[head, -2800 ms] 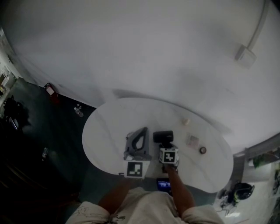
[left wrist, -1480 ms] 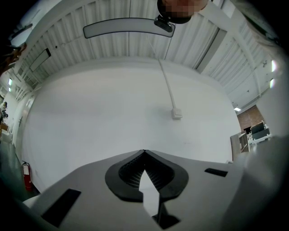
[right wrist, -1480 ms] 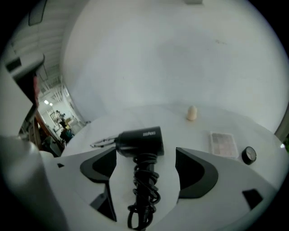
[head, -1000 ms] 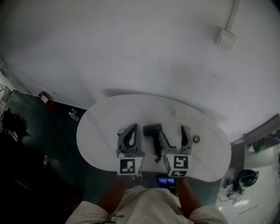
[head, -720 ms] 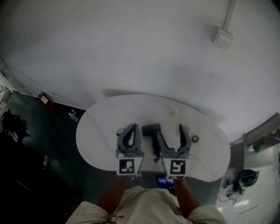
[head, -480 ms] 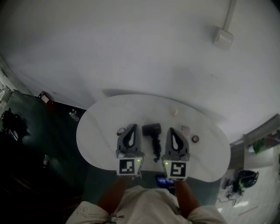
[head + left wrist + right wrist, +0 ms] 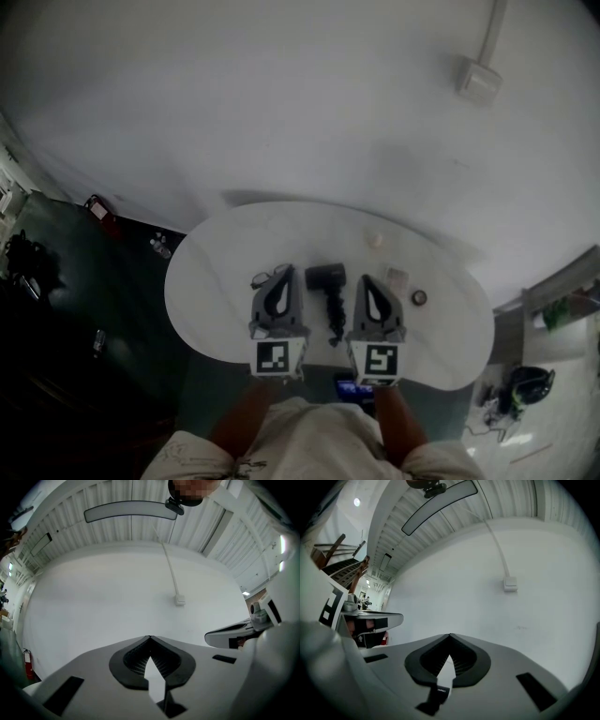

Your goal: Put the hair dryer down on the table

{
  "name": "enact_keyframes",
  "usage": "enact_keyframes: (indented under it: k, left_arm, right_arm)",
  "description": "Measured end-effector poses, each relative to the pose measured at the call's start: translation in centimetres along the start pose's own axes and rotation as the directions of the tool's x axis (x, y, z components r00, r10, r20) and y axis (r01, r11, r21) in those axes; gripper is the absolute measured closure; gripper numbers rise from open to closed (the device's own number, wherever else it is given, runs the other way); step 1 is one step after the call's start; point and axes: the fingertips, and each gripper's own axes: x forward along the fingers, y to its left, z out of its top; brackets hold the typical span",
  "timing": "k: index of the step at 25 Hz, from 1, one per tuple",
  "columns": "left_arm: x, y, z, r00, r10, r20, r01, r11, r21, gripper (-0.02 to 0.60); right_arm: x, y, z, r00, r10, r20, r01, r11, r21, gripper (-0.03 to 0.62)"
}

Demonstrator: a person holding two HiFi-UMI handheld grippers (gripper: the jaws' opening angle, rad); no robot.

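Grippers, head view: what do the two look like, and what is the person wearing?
Left gripper and right gripper match: grey tapered bodies with a loop-shaped opening, each ending near the person in a white cube bearing black square markers. Their own views show black ribbed pads. The person wears light beige clothing.

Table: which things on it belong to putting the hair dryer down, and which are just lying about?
Job: hair dryer, table, right gripper, shut and empty.
Lying about: white lump, pale square, dark round thing.
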Motion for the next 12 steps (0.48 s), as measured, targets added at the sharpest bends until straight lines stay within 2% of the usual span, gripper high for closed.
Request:
enact_keyframes:
  k: [12]
  left_arm:
    - [-0.62, -0.38, 0.07, 1.000, 0.004, -0.003, -0.004, 1.000, 0.010, 0.583]
  right_arm:
    - [-0.32, -0.39, 0.60, 0.999, -0.014, 0.033, 0.014, 1.000, -0.003, 0.591]
